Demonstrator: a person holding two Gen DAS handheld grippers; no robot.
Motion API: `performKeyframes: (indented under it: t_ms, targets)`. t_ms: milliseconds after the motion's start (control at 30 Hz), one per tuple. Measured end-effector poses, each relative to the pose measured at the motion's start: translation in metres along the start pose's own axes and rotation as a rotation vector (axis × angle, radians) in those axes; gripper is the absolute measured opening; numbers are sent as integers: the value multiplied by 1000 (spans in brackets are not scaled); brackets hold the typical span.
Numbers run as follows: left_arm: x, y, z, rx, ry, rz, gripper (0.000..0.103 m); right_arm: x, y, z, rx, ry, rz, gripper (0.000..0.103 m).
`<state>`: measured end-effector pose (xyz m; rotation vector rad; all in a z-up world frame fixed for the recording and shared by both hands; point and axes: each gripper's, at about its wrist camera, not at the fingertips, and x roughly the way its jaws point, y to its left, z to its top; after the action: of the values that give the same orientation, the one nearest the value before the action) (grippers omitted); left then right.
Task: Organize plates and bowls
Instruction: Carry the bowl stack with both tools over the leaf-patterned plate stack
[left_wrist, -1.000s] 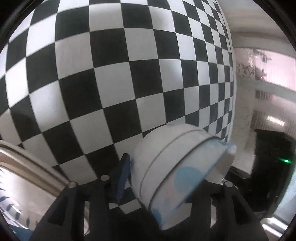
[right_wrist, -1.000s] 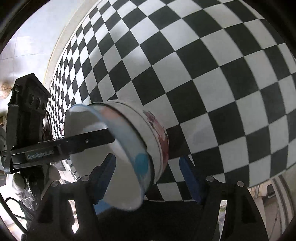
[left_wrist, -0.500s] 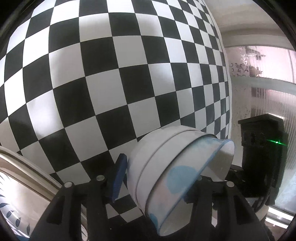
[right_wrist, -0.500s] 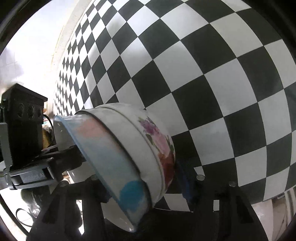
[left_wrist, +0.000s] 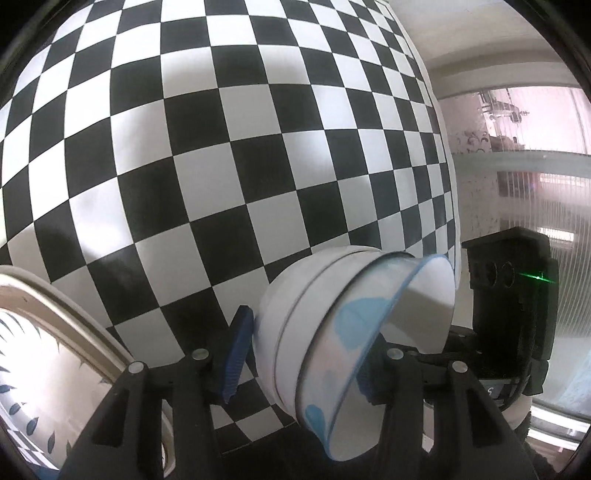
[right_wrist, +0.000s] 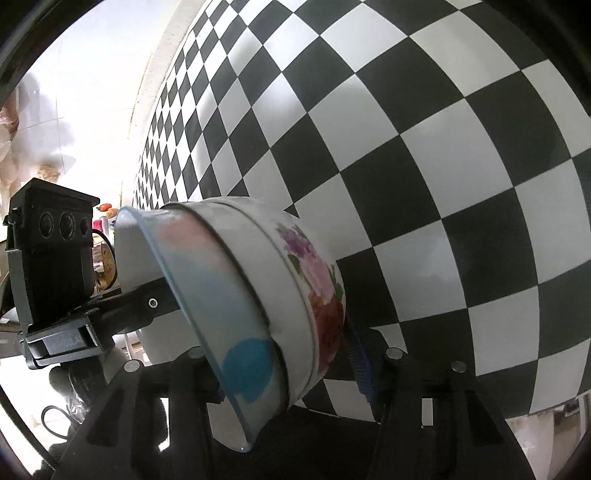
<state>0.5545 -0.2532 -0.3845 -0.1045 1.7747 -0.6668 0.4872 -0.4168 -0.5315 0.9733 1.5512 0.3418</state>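
A stack of nested bowls (left_wrist: 332, 332) is held tipped on its side above the checkered table. The outer bowl is white with a flower print (right_wrist: 317, 280); the inner bowl has a blue rim and blue and pink spots (right_wrist: 225, 306). My left gripper (left_wrist: 303, 354) is shut on the stack, one finger inside the inner bowl, one on the outer base. My right gripper (right_wrist: 284, 362) is shut on the same stack from the other side. Each gripper shows in the other's view.
The black-and-white checkered tablecloth (left_wrist: 221, 147) fills both views. A plate with a metal rim and blue leaf marks (left_wrist: 44, 354) lies at the lower left of the left wrist view. The table edge and a window (left_wrist: 517, 129) are at the right.
Both grippers have drawn in around the bowl stack. The right gripper's body came into the left wrist view. The stack has tilted slightly and sits closer to the cameras.
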Motion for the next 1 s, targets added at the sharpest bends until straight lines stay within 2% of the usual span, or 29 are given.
performKeyframes:
  t_ms: [600, 1000]
  targets:
    - [-35, 22, -20, -64, -104, -19, 46, 12, 65, -4, -116, -18, -54, 49]
    - [-92, 57, -52, -129, -182, -22, 46, 32, 132, -12, -210, 23, -68, 48]
